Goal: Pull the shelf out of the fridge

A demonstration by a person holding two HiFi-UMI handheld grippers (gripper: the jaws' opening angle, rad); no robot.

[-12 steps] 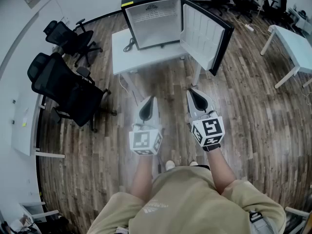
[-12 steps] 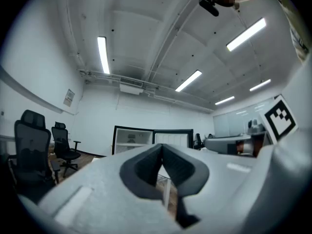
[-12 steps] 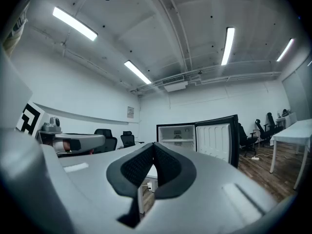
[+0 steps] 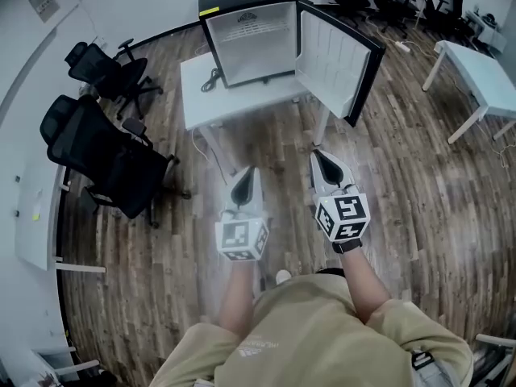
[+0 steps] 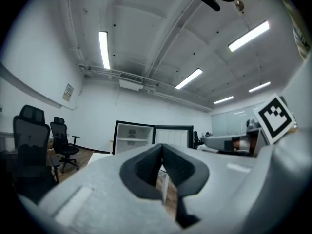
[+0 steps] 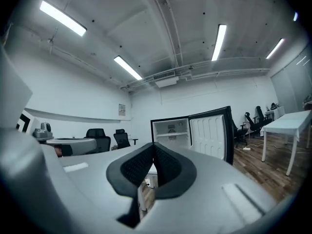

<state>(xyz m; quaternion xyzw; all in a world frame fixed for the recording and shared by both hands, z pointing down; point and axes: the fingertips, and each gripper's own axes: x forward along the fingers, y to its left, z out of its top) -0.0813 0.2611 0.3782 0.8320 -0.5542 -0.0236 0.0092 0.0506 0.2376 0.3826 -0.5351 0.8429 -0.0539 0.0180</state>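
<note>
Two grippers hang side by side above the wooden floor point(image 4: 419, 192), well short of the fridge point(image 4: 251, 43). The left gripper point(image 4: 247, 176) has its jaws pressed together with nothing between them, and its own view shows the dark pads point(image 5: 146, 167) meeting at the tips. The right gripper point(image 4: 322, 161) is pressed together and empty as well, its pads point(image 6: 134, 167) closed in the right gripper view.

The fridge stands on a white table point(image 4: 197, 95) with its door point(image 4: 339, 59) swung wide to the right. Its shelf point(image 5: 131, 139) sits inside the upper part of the white cabinet, also visible in the right gripper view point(image 6: 170, 134), and neither gripper touches it.

Black office chairs point(image 4: 105, 147) stand at the left, and a second white table point(image 4: 484, 71) is at the far right.

Little differs from half a second ago. Both grippers keep nearly the same places and the same closed state. The chairs and the far table sit a touch higher and further left in the head view, and only one shoe point(image 4: 282, 276) now shows below the grippers, where two showed before.
</note>
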